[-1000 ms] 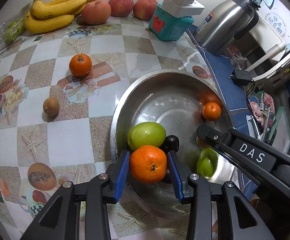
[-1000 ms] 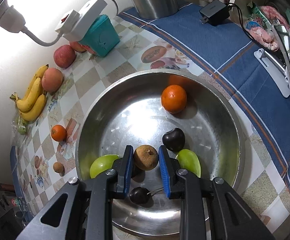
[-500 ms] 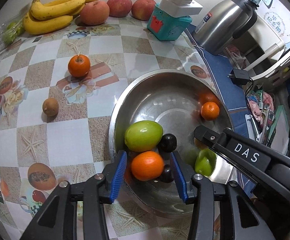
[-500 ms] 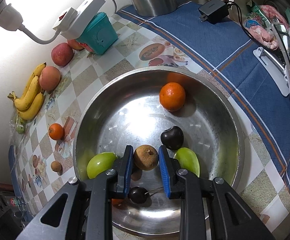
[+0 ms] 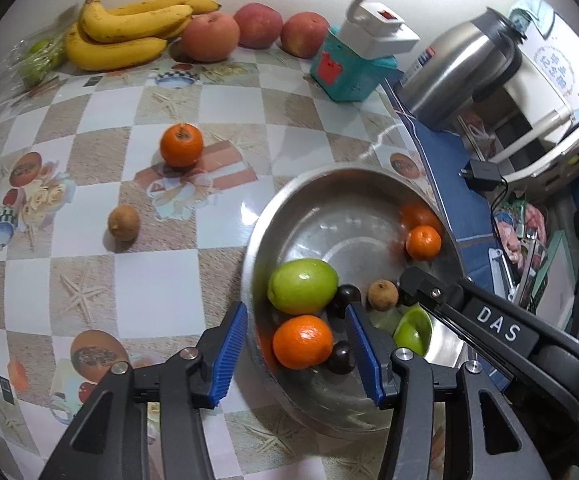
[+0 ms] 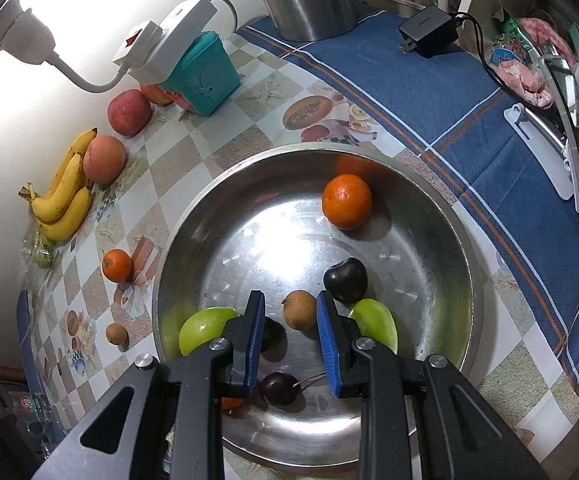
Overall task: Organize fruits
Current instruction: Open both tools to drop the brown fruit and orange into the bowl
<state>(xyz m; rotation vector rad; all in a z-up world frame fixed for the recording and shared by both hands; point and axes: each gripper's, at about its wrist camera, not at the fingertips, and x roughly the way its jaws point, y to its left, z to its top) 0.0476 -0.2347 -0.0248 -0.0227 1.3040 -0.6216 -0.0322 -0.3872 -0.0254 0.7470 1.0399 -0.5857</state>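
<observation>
**A:** Left fingers?

**B:** Left gripper [image 5: 295, 314]: blue ribbed fingers apart, jaws just been opening. The round dimple-skinned orange [image 5: 302, 342] lies between them, touched by neither pad, on the floor of the shiny steel bowl [image 5: 249, 264].

**A:** Right?

**B:** Right gripper [image 6: 290, 298]: fingers narrowly apart. The matte brown round fruit [image 6: 299, 310] lies just past the tips in the bowl, apparently unpressed.

**A:** Next target?

**B:** Judgement: the small stemmed orange [image 5: 181, 145] and the loose brown fruit [image 5: 123, 222]. Both sit on the glossy chequered tabletop [image 5: 149, 280], up-left of the left fingers and beyond the bowl's rim. The left hand is nearer. Both are near-spherical with no long axis, so they may roll.
</observation>
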